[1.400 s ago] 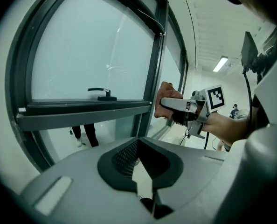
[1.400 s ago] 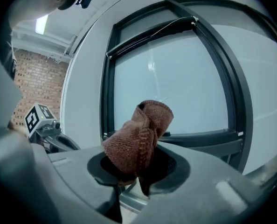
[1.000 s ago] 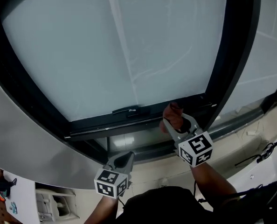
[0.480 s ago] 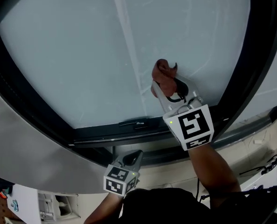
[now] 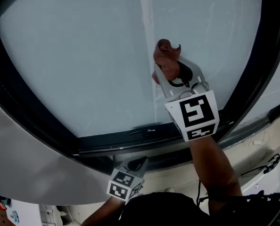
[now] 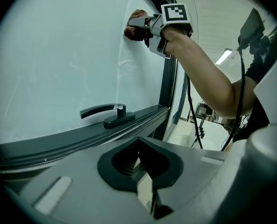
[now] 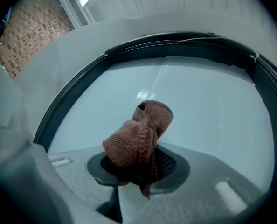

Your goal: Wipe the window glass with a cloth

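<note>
Presently the right claw is clamped on a bunched brown cloth, which bulges out past the jaw tips. The right gripper view confirms the grip, with the knit fabric wedged between the two jaws. The cloth is at the window glass, in the pane's right half, well above the bottom rail of the dark frame. From the left gripper view it appears to be pressed against the pane. The left claw sits low, below the frame and apart from the glass. Its jaws are together with nothing between them. A black window handle lies flat on the bottom rail, between the two claws. The person's bare forearm reaches up behind the right claw.
</note>
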`<state>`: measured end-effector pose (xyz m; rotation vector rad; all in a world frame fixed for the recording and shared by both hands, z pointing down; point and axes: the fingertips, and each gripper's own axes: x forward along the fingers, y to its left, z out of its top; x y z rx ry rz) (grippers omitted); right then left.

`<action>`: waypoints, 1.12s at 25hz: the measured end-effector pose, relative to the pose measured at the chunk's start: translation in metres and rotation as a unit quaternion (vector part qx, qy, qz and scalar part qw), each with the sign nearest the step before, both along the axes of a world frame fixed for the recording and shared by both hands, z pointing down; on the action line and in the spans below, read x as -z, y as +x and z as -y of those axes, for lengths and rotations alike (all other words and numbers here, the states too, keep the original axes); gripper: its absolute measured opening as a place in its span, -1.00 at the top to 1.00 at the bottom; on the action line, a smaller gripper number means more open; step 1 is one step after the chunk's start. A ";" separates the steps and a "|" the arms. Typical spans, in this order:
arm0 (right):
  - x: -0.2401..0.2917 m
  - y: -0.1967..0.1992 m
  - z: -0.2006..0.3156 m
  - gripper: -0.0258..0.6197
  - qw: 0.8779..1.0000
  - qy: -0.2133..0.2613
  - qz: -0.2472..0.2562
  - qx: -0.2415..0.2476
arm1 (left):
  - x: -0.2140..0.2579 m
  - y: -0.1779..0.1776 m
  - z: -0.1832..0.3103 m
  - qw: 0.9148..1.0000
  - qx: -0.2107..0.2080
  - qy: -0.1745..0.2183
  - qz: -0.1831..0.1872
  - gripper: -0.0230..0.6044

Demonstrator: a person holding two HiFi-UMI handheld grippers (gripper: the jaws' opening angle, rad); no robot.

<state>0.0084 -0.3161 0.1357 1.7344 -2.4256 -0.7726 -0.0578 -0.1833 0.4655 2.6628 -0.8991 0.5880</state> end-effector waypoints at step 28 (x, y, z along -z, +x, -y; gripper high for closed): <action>-0.109 0.005 0.005 0.59 0.998 -0.025 -0.033 -0.044 | -0.014 -0.008 0.007 1.000 -0.009 -0.026 -0.006 0.87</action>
